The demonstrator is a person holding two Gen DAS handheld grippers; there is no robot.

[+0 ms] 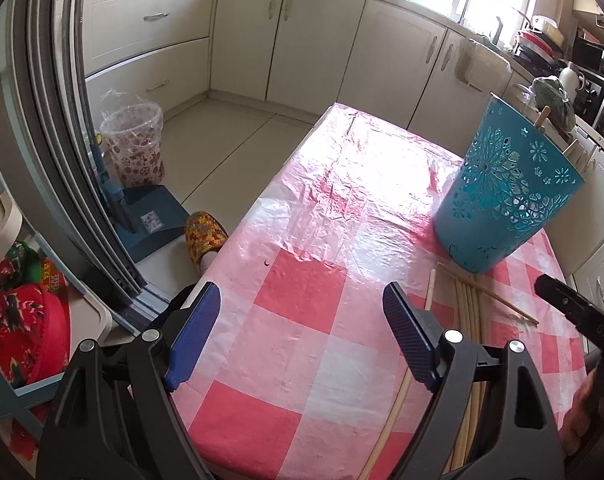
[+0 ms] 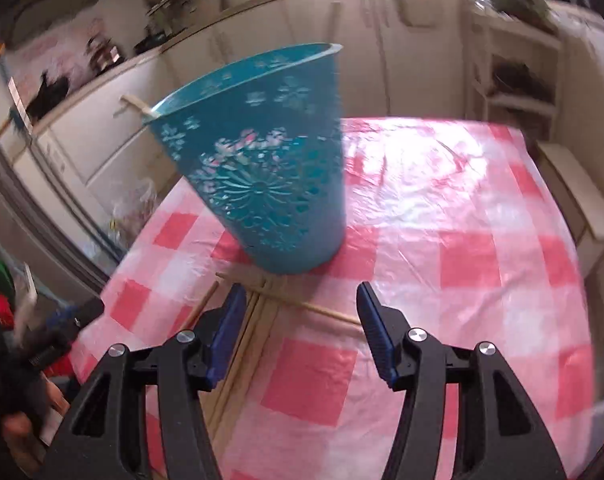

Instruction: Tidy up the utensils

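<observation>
Left gripper [image 1: 302, 332]: jaws wide apart, nothing between them, over bare checked cloth to the left of the chopsticks.
Right gripper [image 2: 299, 328]: jaws partly open and empty; one crossed chopstick shows in the gap, untouched.
Chopsticks [image 1: 468, 312]: a loose bundle lying flat on the table, just in front of the holder's base; one lies askew across the rest.
Holder [image 2: 269, 168]: teal pierced cup standing near the middle of the table, a few sticks [image 1: 542, 118] already leaning out of its rim.
Risk, pick: thin round sticks lying side by side likely roll or scatter if the pads close on several at once; the crossed one may pivot away.
Risk, holder: tall, narrow-based and light-looking; a knock from either gripper could tip it.
Risk, cloth: the plastic-covered tablecloth [image 1: 322, 208] is glossy and wrinkled, so the sticks may slide.
Materials: pale wood sticks, slim and straight; perforated floral cup, tapered; ribbed blue pads [image 1: 197, 336].
</observation>
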